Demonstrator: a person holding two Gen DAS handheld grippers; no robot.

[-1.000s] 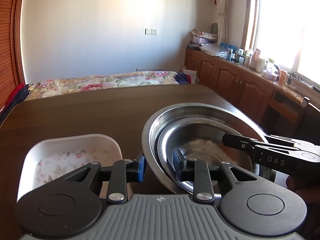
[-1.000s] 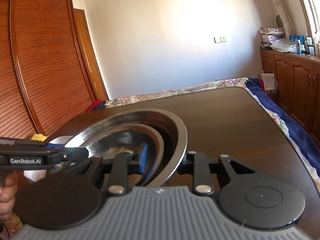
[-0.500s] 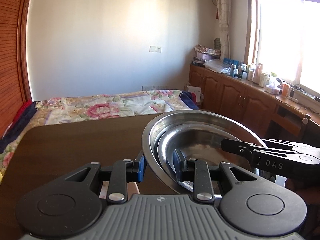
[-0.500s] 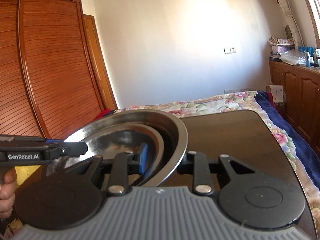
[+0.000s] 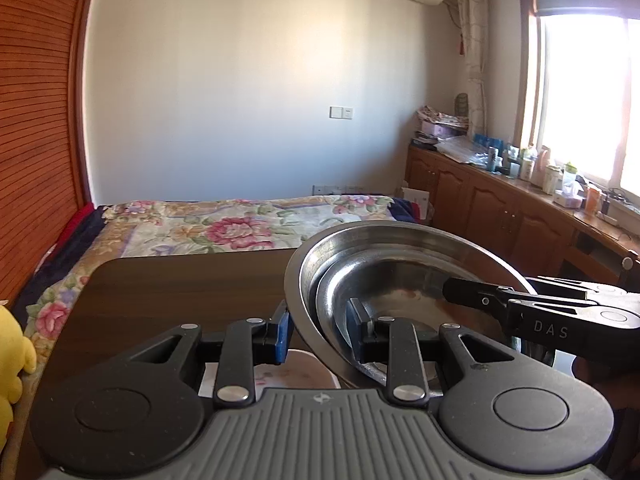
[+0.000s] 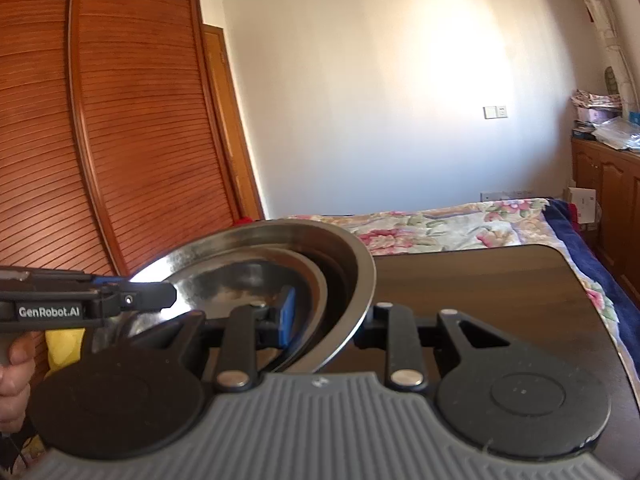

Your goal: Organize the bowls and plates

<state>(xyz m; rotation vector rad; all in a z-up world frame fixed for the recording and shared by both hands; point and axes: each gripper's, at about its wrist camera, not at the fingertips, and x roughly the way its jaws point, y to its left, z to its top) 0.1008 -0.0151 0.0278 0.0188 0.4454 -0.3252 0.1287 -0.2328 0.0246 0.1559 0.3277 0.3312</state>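
Steel bowls, nested one inside the other, hang between both tools above the dark wooden table [image 5: 168,280]. Left gripper [image 5: 320,336] clamps the near wall of the large steel bowl [image 5: 400,240], one finger outside and one inside, against the smaller steel bowl [image 5: 404,284]. Right gripper [image 6: 328,322] pinches the opposite wall likewise, presumably so the wide stack stays level and cannot swing. Just below the left gripper peeks a white floral dish [image 5: 276,376], perhaps the destination. Beyond the table lies a floral bedspread [image 5: 240,228].
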